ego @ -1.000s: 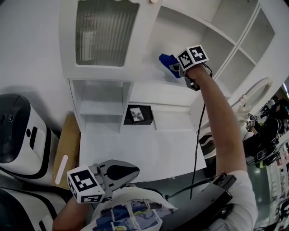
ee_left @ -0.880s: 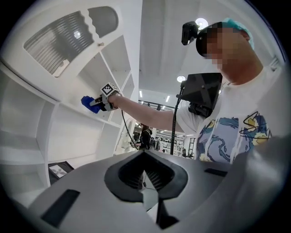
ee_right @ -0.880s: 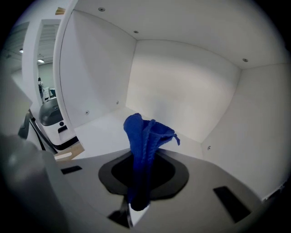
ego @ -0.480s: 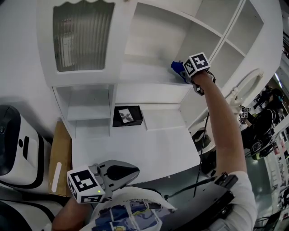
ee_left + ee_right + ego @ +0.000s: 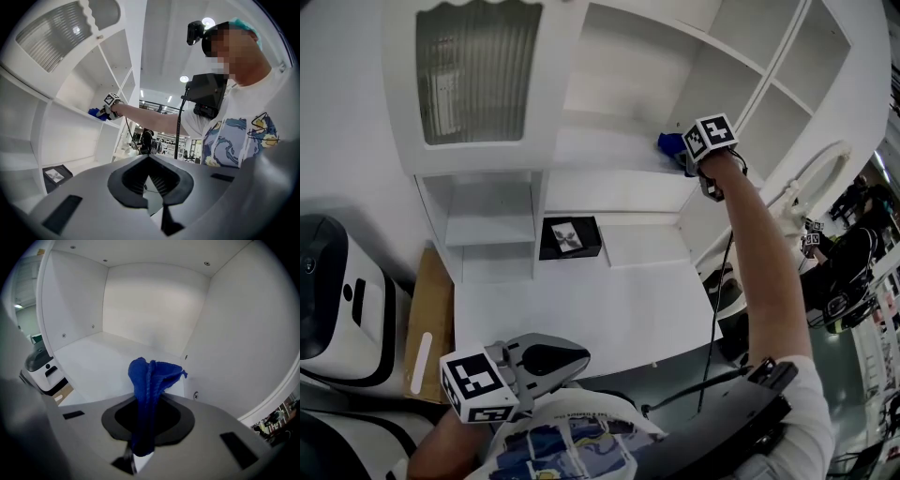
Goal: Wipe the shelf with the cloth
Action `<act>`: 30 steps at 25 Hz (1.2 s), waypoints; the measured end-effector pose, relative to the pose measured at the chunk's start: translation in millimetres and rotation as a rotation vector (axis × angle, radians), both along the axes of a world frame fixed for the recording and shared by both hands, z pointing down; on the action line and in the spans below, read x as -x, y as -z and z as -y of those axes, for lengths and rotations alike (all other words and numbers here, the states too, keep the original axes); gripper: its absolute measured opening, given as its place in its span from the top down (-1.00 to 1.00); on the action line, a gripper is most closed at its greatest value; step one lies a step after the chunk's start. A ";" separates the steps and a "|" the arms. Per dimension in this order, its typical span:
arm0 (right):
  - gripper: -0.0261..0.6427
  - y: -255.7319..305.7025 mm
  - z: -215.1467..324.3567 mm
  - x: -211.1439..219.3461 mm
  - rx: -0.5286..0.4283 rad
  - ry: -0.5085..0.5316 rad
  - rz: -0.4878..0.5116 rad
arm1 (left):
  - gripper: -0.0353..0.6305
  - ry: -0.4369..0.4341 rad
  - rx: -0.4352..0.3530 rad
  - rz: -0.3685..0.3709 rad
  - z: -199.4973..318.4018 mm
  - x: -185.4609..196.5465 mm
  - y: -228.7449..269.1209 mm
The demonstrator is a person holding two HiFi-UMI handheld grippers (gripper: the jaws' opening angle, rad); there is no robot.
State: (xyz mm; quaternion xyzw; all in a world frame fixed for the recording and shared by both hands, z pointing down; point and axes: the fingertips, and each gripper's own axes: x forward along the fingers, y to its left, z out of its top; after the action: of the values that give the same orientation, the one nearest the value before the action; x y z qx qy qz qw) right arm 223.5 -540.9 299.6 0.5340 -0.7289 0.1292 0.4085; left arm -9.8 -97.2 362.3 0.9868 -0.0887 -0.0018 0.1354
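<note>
The wiping step looks to be in hand. At the upper right of the head view, the right tool (image 5: 686,156) is clamped on a bunched blue cloth (image 5: 152,376), which hangs just over the white shelf (image 5: 600,150) near the compartment's right wall. Whether it touches the board is unclear. The left tool (image 5: 567,358) sits at the lower left, closed on nothing. The next move probably calls for pressing the cloth flat and sweeping it left across the bare board.

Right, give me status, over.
Right gripper shut on blue cloth, at the shelf. Left gripper shut, empty, held low. Nothing blocking the shelf.
</note>
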 end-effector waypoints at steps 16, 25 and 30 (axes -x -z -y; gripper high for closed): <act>0.72 0.3 -16.1 83.3 -0.026 0.113 0.061 | 0.88 0.039 0.012 0.003 -14.8 29.1 -3.3; 0.72 3.4 -28.6 128.2 -0.049 0.163 0.114 | 0.89 0.059 0.017 0.003 -24.2 46.5 -6.2; 0.72 3.8 -39.6 163.3 -0.066 0.213 0.150 | 0.89 0.066 0.016 0.002 -29.9 52.1 -8.5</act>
State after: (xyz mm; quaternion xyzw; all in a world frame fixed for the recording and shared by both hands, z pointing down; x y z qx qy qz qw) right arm 60.3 -501.3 295.8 0.4555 -0.8139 0.1006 0.3463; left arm -61.9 -67.3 370.8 0.9822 -0.1214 -0.0047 0.1430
